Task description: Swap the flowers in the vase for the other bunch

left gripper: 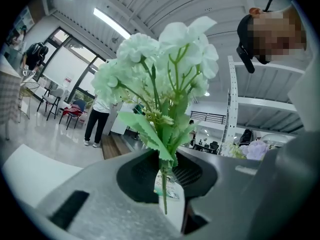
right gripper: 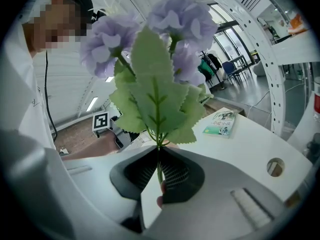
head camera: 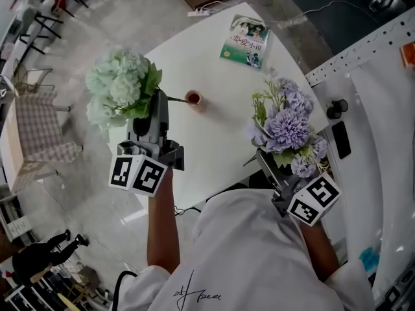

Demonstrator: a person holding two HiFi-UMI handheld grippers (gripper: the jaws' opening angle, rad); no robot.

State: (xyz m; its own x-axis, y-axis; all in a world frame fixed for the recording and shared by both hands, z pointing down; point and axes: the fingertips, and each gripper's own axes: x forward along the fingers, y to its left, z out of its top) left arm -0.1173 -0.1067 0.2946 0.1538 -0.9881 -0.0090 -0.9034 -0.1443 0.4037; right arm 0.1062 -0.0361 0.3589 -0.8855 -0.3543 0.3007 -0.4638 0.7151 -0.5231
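Looking down on the white counter, both bunches are up in the air and the little brown vase stands with nothing in it, near the middle of the top.

Biggest of the lot, the pale green-white bunch hangs left of the vase. The left gripper has its jaws clamped on the stem. The heads are turned away from the vase, and the thin cut end reaches out level to just beside the rim.

The purple bunch sits well off to the right of the vase. The right gripper has its jaws pinched tight on that stem too, leaves fanned above them. The stem runs roughly along the gripper's own line, with the heads on the far side.

A paperback lies beyond the vase, clear of everything.

So the left hand is plainly the nearer one. Which bunch goes in I cannot tell. If it is the purple one, its stem has to cross over, tip upright and come down into that small mouth, and the white stem needs to clear off first.
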